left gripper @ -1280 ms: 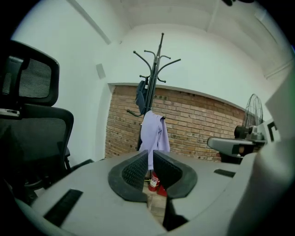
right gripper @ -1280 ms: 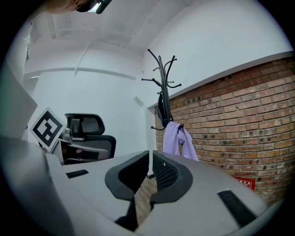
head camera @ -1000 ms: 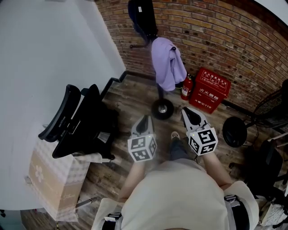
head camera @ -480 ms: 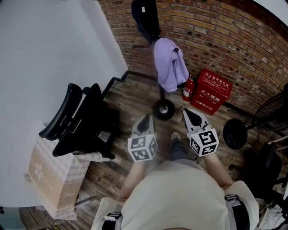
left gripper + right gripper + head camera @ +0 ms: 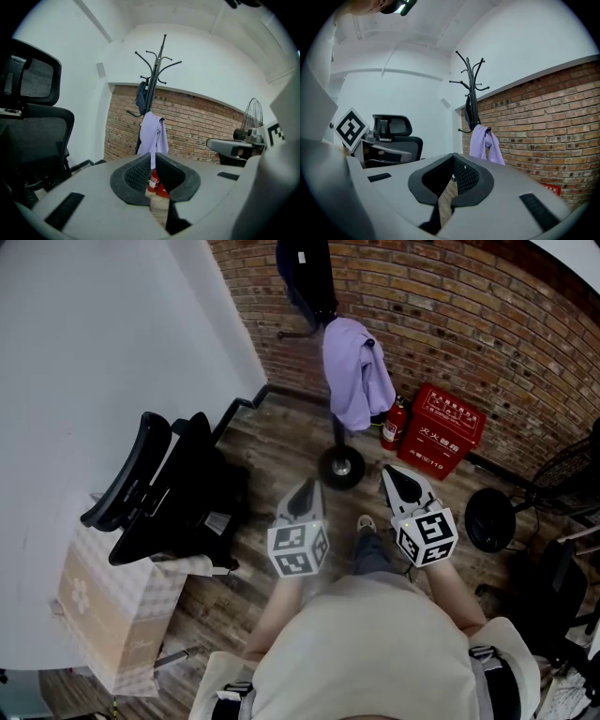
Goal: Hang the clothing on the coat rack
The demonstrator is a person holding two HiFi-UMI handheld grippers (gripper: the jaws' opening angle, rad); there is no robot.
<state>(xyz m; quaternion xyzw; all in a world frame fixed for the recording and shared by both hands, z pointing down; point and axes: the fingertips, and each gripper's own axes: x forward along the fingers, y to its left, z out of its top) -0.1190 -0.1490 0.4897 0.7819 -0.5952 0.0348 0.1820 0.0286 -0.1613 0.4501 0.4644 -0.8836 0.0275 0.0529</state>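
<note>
Grippers come nearest: I hold the left gripper (image 5: pixel 304 493) and the right gripper (image 5: pixel 394 476) side by side just ahead of my body, over the wooden floor (image 5: pixel 272 451), both pointing toward the far wall. Each gripper has its jaws pressed together, with nothing caught between them. To the near left stands a black office chair (image 5: pixel 164 493). Farther on, between the two grippers' lines, rises the coat rack (image 5: pixel 339 465) on its round base. The purple garment (image 5: pixel 354 371) hangs from a low hook on it, draped down the pole, and a dark garment (image 5: pixel 305 273) hangs higher up. Right of the rack, a fire extinguisher (image 5: pixel 392 423) and a red box (image 5: pixel 441 427) sit against the brick wall (image 5: pixel 487 324).
</note>
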